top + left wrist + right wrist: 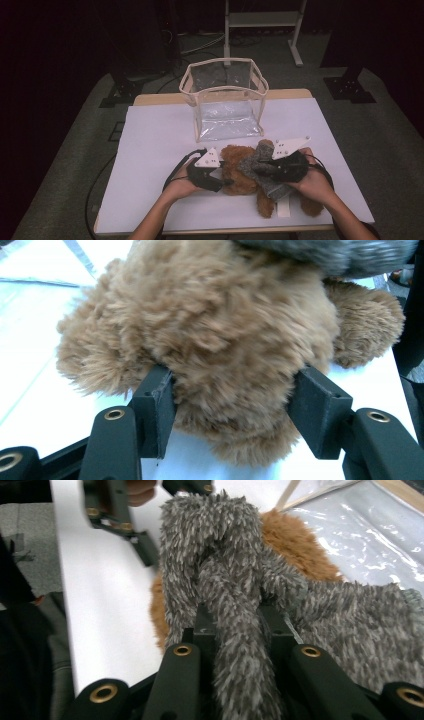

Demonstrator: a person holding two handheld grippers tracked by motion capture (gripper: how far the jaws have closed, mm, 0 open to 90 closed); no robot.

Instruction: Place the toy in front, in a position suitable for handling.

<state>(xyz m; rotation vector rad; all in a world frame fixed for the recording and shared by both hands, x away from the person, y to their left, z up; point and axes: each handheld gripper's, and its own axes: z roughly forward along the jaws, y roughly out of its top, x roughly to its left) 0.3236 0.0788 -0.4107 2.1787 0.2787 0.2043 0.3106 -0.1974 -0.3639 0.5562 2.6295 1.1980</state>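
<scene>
Teddy bear [239, 172] lies just before the clear bag [227, 100]; left gripper [232, 405] jaws straddle its body, right gripper [235, 625] is clamped on its grey sweater [220, 580].

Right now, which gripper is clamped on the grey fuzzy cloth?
The right gripper: its jaws pinch a fold of the grey fuzzy cloth. The left gripper straddles the brown plush teddy bear instead, jaws wider apart.
</scene>
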